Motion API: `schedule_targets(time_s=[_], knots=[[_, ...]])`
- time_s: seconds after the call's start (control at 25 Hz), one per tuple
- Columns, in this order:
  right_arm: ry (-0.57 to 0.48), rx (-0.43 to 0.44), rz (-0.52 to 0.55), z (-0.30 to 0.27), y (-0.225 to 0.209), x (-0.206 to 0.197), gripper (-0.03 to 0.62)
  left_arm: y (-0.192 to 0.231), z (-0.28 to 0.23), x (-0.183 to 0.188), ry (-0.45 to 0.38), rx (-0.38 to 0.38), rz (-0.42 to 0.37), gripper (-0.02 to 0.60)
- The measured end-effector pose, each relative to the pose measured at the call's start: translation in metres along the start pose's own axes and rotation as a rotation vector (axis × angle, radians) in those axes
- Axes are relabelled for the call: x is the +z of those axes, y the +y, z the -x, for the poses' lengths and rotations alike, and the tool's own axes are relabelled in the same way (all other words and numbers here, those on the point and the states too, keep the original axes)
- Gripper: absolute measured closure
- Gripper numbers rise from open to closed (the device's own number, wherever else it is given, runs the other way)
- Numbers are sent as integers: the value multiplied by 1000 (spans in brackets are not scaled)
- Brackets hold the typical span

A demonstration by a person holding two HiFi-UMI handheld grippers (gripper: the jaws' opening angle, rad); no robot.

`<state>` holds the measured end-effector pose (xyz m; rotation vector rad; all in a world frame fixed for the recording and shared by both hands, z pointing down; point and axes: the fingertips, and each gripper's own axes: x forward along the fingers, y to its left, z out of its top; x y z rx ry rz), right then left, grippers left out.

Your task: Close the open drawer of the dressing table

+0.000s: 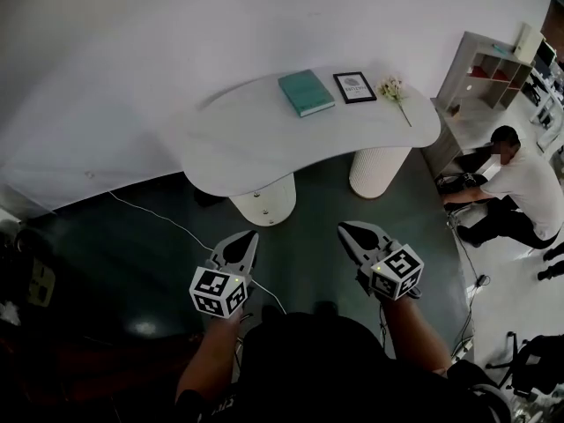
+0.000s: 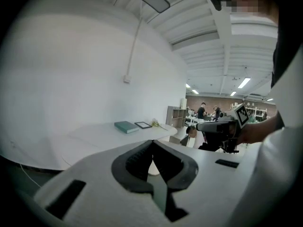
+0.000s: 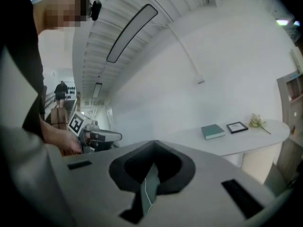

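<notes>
The white dressing table (image 1: 247, 139) stands against the wall ahead, on two round pedestals (image 1: 264, 203). I see no open drawer from here; the left pedestal shows a small knob. On top lie a teal book (image 1: 306, 92), a framed picture (image 1: 354, 86) and a flower sprig (image 1: 395, 92). My left gripper (image 1: 249, 236) and right gripper (image 1: 345, 228) hover over the dark floor short of the table, both shut and holding nothing. In the left gripper view the jaws (image 2: 152, 142) meet at their tips, with the table (image 2: 118, 135) beyond. The right gripper (image 3: 154, 142) looks the same.
A white cable (image 1: 167, 220) runs across the dark floor in front of the table. A person (image 1: 520, 183) crouches at the right beside a white shelf unit (image 1: 483, 70). Dark bags and gear lie at the lower right (image 1: 538, 359) and far left (image 1: 31, 280).
</notes>
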<state>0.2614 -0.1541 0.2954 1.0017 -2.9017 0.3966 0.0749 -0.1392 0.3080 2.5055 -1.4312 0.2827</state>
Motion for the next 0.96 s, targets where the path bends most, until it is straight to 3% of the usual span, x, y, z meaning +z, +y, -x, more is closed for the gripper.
schedule_targets(time_s=[0.2,0.6,0.96], knots=[[45,51,70,-28,35,23,591,24,18,28,-90,32,16,572],[54,75,108,-64,59,31,591,75,48,0,-74,110,91,572],[41,64,102,-53,51,32,591,68,39,9,-74,91,66,572]])
